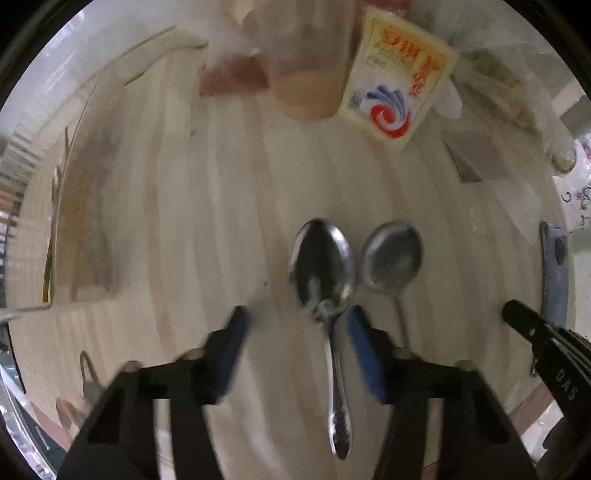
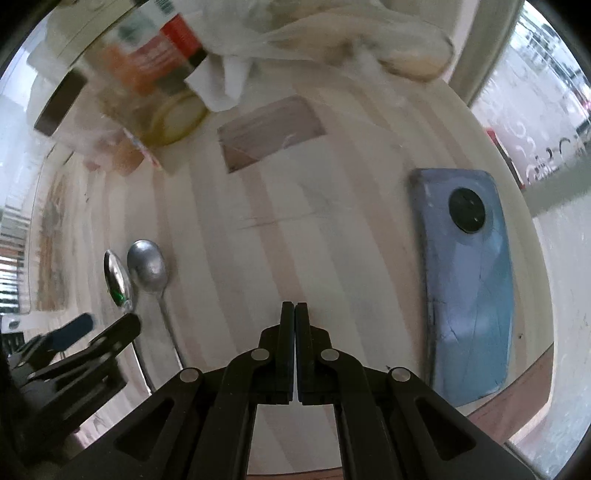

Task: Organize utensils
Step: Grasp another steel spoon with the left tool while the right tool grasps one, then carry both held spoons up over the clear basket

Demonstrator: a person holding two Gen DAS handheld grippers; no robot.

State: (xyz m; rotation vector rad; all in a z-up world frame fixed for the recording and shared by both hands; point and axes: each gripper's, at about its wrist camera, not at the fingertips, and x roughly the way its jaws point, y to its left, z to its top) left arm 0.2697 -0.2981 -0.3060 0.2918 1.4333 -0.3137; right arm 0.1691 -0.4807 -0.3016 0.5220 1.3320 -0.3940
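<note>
Two metal spoons lie side by side on the pale wooden table (image 1: 207,206), bowls pointing away from me. The shiny spoon (image 1: 322,266) has its handle between the blue pads of my left gripper (image 1: 298,314), nearer the right pad; the pads stand apart and do not press on it. The duller spoon (image 1: 393,254) lies just right of that gripper. In the right wrist view both the shiny spoon (image 2: 116,275) and the dull spoon (image 2: 147,264) show at the left, beside the left gripper (image 2: 98,325). My right gripper (image 2: 295,306) is shut on nothing, over bare table.
A yellow packet (image 1: 395,81) and a jar (image 1: 306,74) stand at the far side. A blue phone (image 2: 469,280) lies by the table's right edge, a brown card (image 2: 269,133) beyond the middle. Plastic bags (image 2: 332,33) and a labelled jar (image 2: 147,74) crowd the back.
</note>
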